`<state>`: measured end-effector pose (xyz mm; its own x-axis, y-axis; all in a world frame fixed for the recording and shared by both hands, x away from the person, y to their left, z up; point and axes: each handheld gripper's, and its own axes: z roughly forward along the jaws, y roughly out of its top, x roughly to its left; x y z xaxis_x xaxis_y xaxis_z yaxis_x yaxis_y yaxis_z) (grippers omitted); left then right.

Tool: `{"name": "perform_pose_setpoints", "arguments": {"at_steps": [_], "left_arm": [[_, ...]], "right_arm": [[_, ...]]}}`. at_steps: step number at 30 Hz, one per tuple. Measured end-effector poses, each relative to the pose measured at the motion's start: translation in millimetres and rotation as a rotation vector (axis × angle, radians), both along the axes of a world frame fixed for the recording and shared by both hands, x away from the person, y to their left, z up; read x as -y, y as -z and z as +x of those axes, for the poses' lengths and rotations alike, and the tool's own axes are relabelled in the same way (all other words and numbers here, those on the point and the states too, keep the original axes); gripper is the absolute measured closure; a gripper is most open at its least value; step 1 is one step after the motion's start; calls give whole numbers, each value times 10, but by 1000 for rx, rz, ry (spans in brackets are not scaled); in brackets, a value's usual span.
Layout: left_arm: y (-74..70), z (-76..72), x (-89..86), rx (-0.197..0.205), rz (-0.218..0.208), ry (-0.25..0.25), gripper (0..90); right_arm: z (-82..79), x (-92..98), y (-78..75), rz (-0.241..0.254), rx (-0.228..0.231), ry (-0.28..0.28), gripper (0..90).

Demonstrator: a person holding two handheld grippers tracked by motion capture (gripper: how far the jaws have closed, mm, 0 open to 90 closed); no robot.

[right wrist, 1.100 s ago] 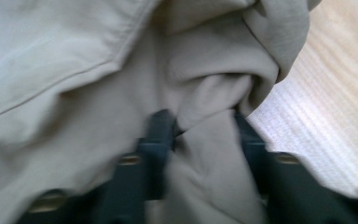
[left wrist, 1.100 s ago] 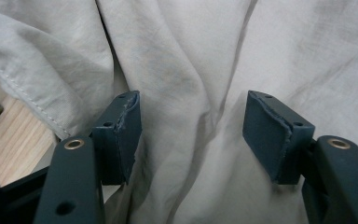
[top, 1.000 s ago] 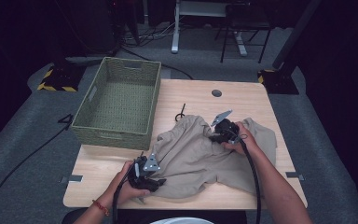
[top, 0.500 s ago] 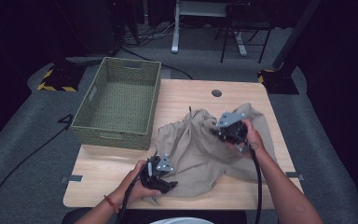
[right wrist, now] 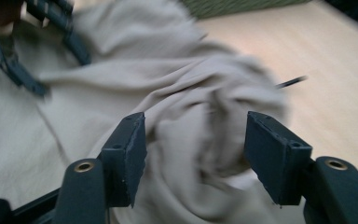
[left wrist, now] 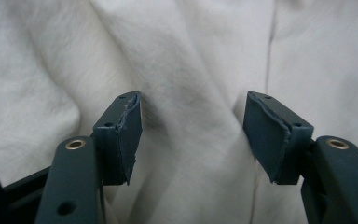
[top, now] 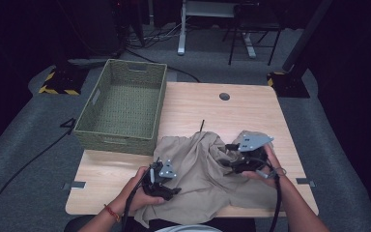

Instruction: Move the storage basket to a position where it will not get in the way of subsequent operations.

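1. On the floor of grey carpet stands the wooden table (top: 251,108), the biggest thing here; its far half is bare wood with a small round hole (top: 224,96) near the far edge.
2. On the left part of the table sits the green woven basket (top: 92,107), a long box with an open top, and its near wall is just beside the cloth.
3. On the near middle of the table lies the beige garment (top: 200,164), crumpled in folds; its near edge hangs a little over the table's front edge, and its far edge touches the corner of the basket.
4. At the right side of the garment, the right gripper (top: 230,159) is held by the person's right hand (top: 265,166) and points toward the left. Its jaws have just been opening and now stand wide; in the right gripper view a raised bunch of the garment (right wrist: 200,154) lies between the pads (right wrist: 133,154) but they do not press on it.
5. At the near left part of the garment, the left gripper (top: 158,166) is held in the left hand (top: 137,191). In the left gripper view its jaws stand apart, about half wide, with a fold of the cloth (left wrist: 191,140) between the pads; the pads (left wrist: 130,135) seem not to press it.
6. Beyond the garment a thin dark stick (top: 202,125) lies on the wood.
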<state>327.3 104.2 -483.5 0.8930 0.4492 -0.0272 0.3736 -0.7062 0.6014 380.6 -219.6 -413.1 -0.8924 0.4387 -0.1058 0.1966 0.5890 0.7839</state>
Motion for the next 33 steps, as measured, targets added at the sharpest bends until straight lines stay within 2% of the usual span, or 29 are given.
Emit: {"name": "perform_pose_setpoints", "arguments": {"at_steps": [2,3,4,6,8,10,11,12,14,16,17,19,22,24,25,27,28,30,32,33], "left_arm": [[11,-4,3,-2,-1,3,394],[13,-17,2,4,2,17,393],[12,-23,1,4,6,25,394],[16,-36,-3,0,4,41,394],[28,-40,-7,0,13,42,392],[32,-52,-6,3,16,45,384],[32,-52,-6,3,16,45,380],[43,-62,2,13,13,54,373],[46,-75,6,18,21,58,356],[52,-79,13,15,13,63,347],[52,-79,13,15,13,63,337],[56,-83,24,12,10,64,335],[57,-72,43,8,3,65,335],[58,-70,47,5,-2,62,335],[60,-66,49,3,-6,64,335],[64,-56,50,-3,-17,63,335],[63,-48,55,-14,-20,55,336],[60,-43,66,-13,-14,61,336],[63,-48,74,-5,-15,62,336],[64,-48,73,-5,-15,63,336]], "right_arm": [[4,48,-49,13,10,11,399],[48,194,-191,44,31,42,407],[80,239,-230,45,40,60,412],[198,318,-287,26,61,128,414],[366,332,-257,-23,50,191,414],[522,272,-142,-83,-3,201,411],[522,272,-142,-83,-3,201,411],[639,165,12,-127,-56,179,405],[697,86,115,-138,-122,152,379],[713,-15,206,-155,-183,94,330],[713,-15,206,-155,-183,94,330],[715,-122,275,-177,-218,64,306],[788,-221,349,-193,-239,89,231],[814,-238,378,-190,-247,94,216],[882,-256,425,-158,-294,106,214],[899,-261,441,-149,-305,112,219],[921,-276,479,-130,-336,96,353],[927,-295,509,-104,-377,50,465],[902,-347,508,-124,-359,11,605],[880,-378,493,-123,-344,-7,641]]}}
